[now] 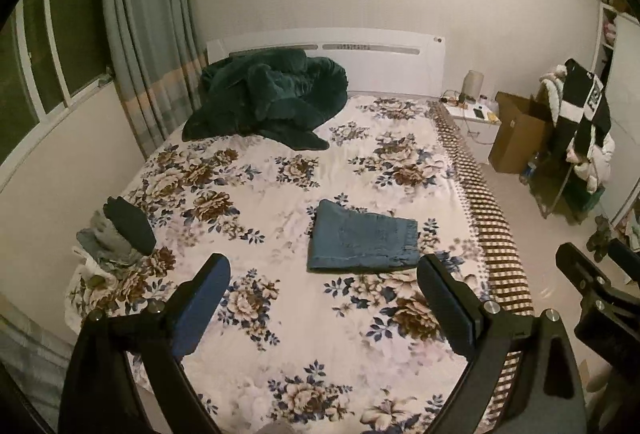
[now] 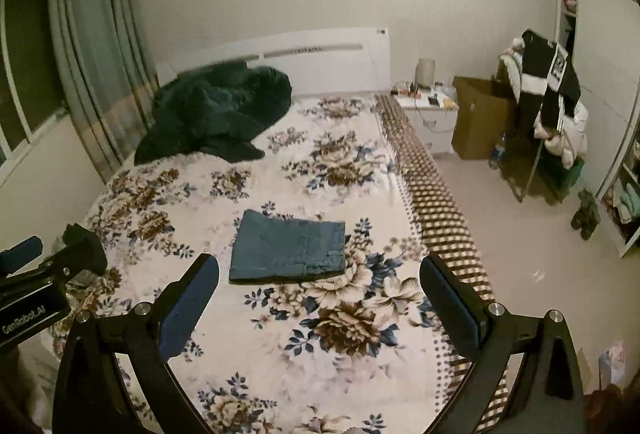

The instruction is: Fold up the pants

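Observation:
A pair of blue jeans lies folded into a flat rectangle on the floral bed cover; it also shows in the right wrist view. My left gripper is open and empty, held above the bed just short of the jeans. My right gripper is open and empty, also above the bed near the jeans' front edge. The right gripper shows at the right edge of the left wrist view, and the left gripper at the left edge of the right wrist view.
A dark green blanket is heaped at the head of the bed. A stack of folded clothes sits at the bed's left edge. A nightstand, cardboard box and clothes rack stand to the right.

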### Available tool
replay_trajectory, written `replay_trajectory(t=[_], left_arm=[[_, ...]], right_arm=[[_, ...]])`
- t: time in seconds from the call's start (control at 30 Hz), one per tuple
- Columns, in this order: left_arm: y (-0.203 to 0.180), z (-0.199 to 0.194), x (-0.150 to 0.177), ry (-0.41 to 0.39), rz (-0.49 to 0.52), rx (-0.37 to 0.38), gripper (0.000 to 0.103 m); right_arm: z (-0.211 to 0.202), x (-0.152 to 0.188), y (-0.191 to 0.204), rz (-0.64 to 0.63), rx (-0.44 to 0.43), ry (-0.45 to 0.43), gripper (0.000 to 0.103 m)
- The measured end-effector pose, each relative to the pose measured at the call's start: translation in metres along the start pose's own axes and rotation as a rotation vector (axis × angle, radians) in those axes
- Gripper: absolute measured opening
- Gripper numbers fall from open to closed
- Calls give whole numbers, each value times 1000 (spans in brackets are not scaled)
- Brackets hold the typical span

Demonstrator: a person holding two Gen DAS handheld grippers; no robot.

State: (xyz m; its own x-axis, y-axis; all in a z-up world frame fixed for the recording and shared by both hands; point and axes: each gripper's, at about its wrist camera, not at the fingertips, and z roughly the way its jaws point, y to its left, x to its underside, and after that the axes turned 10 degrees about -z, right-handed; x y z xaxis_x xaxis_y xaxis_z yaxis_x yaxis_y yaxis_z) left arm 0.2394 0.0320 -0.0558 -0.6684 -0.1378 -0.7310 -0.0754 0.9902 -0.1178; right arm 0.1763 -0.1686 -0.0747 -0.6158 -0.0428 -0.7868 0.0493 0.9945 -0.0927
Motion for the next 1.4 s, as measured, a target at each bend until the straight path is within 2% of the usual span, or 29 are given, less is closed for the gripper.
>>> replay_trajectory(t=[0.3, 0.4, 0.5, 0.67, 0.93, 1.4], left_arm=[[4, -42, 0, -17, -9, 8, 96], [7, -48, 1, -14, -17, 18, 96], [12, -52, 0, -20, -25, 18, 103], [13, -55, 3, -24, -16, 8, 103], [13, -59, 8, -21, -3, 9, 103], [13, -60, 11, -19, 6, 10, 103]], right_arm=[[-101, -13, 4, -22, -12, -45, 102], [-117, -16, 6, -30, -7, -49, 102], [-128, -18, 8, -35, -6, -46, 103], [-135, -17, 8, -32, -9, -31, 103], [-118, -24, 6, -36, -25, -16, 103], [-115, -23, 5, -39, -30, -8, 103]])
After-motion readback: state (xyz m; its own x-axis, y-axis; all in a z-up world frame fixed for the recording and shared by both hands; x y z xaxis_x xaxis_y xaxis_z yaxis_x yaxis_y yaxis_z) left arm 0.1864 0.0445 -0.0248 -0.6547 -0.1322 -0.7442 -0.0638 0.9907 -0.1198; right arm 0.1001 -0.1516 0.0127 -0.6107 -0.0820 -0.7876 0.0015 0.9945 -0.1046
